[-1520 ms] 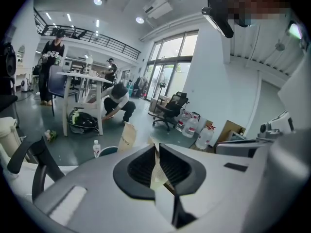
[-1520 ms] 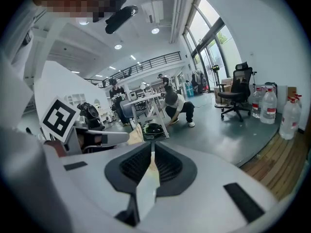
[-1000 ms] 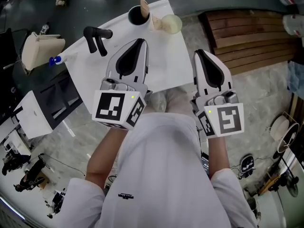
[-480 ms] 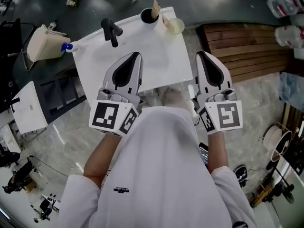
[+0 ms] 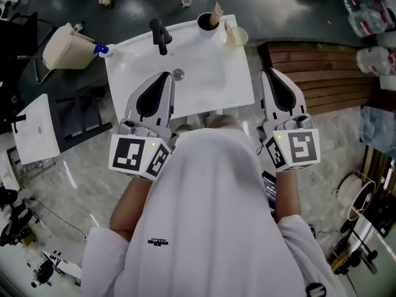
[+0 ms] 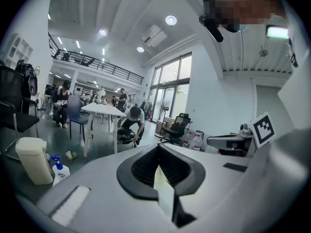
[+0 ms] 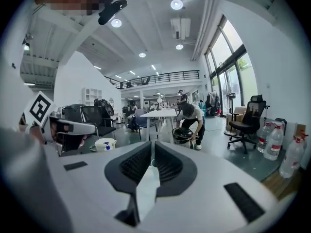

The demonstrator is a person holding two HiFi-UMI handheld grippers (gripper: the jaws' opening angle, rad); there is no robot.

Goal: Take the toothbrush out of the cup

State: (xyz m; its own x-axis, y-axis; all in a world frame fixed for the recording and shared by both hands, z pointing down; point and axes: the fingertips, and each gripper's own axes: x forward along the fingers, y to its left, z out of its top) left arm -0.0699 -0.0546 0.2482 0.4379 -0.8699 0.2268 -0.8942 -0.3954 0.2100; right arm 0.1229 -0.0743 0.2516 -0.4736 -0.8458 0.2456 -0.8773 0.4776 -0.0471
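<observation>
Ahead, faucet [image 5: 159,35] near cup [image 5: 206,22].

**Claws spread wider as the surface squares up in view**
The left claw [image 5: 165,75] has slid toward the near left corner of the surface [image 5: 210,82], its tip now just beside the newly visible drain [image 5: 178,74]. The right claw [image 5: 267,73] has drifted slightly farther off the right edge.

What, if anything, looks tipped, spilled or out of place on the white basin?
Nothing stands out: the black cup stands upright at the far edge of the basin, toothbrush in it, pale cup beside it.
</observation>
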